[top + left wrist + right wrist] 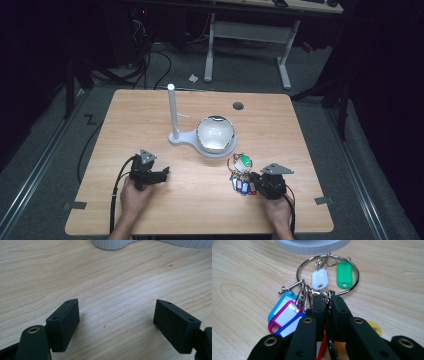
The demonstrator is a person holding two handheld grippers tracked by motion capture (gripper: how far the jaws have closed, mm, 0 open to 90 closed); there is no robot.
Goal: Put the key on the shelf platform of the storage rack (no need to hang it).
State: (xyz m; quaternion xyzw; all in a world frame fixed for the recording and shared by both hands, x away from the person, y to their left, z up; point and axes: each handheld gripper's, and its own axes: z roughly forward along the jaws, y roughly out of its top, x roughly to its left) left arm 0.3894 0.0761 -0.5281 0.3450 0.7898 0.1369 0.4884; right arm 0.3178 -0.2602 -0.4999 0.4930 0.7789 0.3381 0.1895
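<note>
the right tongs [325, 306] pinch the near edge of a key ring [327, 275] lying on the wooden worktop [242, 277], with white [319, 278], green [344, 275], blue and pink tags clipped on.

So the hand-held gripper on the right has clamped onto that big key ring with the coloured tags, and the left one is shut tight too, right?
Not quite. The right hand-held gripper is indeed clamped on the key ring with its coloured tags, but the left hand-held gripper is open: the left gripper view shows its jaws wide apart over bare table.
</note>
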